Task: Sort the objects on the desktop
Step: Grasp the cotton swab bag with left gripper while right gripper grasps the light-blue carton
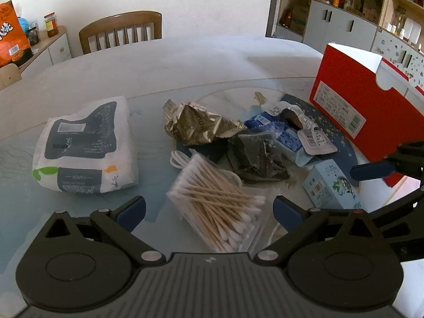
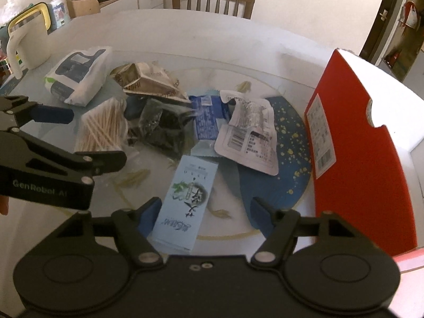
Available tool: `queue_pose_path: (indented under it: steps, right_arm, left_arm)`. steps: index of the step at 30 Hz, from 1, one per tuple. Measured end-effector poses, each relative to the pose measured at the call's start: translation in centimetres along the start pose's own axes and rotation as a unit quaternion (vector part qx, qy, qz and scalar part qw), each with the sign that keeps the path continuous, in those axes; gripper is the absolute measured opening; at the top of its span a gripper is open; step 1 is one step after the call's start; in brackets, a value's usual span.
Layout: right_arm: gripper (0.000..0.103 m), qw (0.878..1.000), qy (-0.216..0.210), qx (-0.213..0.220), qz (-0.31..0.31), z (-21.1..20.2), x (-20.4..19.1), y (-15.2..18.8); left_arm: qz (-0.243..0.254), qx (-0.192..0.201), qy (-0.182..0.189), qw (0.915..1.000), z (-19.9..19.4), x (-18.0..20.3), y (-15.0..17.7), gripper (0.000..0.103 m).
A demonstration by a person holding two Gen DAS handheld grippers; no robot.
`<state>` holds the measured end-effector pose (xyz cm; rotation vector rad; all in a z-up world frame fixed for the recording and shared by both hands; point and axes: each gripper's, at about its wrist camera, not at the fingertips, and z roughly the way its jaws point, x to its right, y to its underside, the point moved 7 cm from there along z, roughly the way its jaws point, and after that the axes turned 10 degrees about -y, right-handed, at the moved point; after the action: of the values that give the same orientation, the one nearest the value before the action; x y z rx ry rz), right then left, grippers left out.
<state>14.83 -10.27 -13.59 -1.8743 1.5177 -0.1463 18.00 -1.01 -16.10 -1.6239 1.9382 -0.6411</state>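
On the glass-topped table [image 1: 185, 69] we see a loose heap of small things, with our left gripper [image 1: 209, 208] held wide over a clear bag of cotton swabs [image 1: 220, 206]; its blue pads flank the bag without touching it. Left of the swabs lies a white tissue pack [image 1: 84, 145], well apart from the heap. Behind the swabs sit a crumpled foil wrapper [image 1: 198, 124] and a dark plastic packet [image 1: 257, 156], the two touching each other. A white cable [image 1: 178, 159] peeks out just beside the swab bag.

Our right gripper [image 2: 205, 210] is also spread wide, holding nothing; between its fingers lies a pale blue carton [image 2: 185, 201] (printed with brushed characters and a leaf sprig), flat on the table. Beyond it a white pouch [image 2: 249, 137] rests partly on a dark blue gold-speckled mat [image 2: 288, 156], next to a blue sachet [image 2: 209, 119]. At the right a red box [image 2: 352, 164] stands open-topped, near the mat's edge. A wooden chair [image 2: 212, 0] stands at the far side.
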Motion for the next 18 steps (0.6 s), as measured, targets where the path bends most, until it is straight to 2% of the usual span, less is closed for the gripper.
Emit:
queue_pose_path:
  steps: [3, 11, 15, 18]
  right_arm:
    - [0.067, 1.0, -0.002, -0.001, -0.001, 0.1, -0.06, 0.03]
    - [0.059, 1.0, -0.008, 0.001, 0.001, 0.17, -0.18, -0.11]
    - [0.055, 1.0, -0.01, 0.002, -0.001, 0.19, -0.31, -0.11]
    - [0.045, 1.0, -0.012, 0.004, 0.001, 0.1, -0.42, -0.11]
  left_arm:
    - [-0.005, -0.003, 0.004, 1.0, 0.13, -0.04, 0.19, 0.102]
    - [-0.013, -0.007, 0.014, 0.9998, 0.19, -0.09, 0.44, 0.076]
    - [-0.017, -0.006, 0.016, 0.9997, 0.09, -0.34, 0.39, 0.07]
    - [-0.02, -0.005, 0.014, 0.9997, 0.04, -0.46, 0.37, 0.063]
